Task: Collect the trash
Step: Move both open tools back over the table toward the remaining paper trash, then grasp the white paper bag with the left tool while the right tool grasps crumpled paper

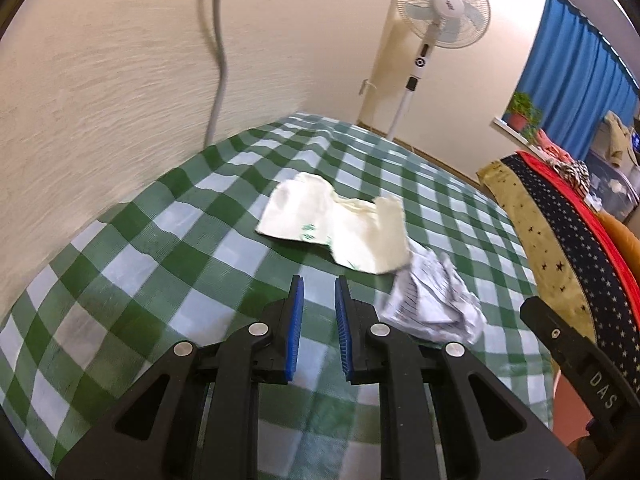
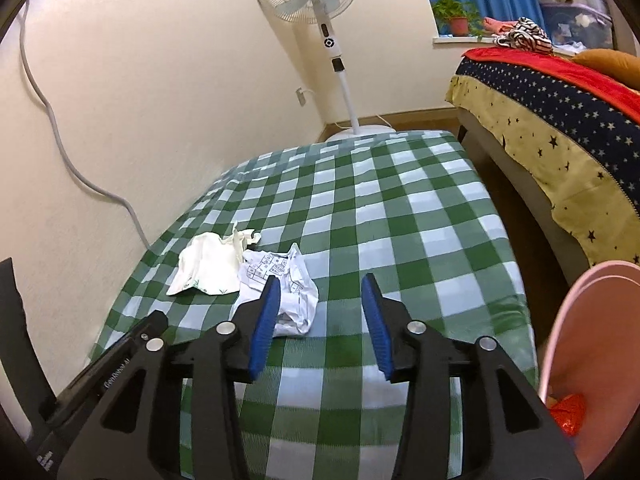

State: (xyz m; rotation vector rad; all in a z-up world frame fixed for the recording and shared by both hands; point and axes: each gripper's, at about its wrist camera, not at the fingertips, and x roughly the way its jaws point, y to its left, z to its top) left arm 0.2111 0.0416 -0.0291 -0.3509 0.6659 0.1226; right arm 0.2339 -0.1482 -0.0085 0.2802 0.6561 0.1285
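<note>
Two crumpled papers (image 2: 280, 292) (image 2: 208, 266) on soft green-checked cloth (image 2: 400, 220)

Ahead of your right tongs (image 2: 320, 312) the checked surface (image 2: 400, 220) lies free; crumpled paper (image 2: 292, 296) crowds their left, a pink bin (image 2: 568, 320) their right.

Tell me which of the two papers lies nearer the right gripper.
The crumpled printed sheet, white with dark line markings; it lies just beyond the right gripper. The cream wrapper lies farther left.
</note>
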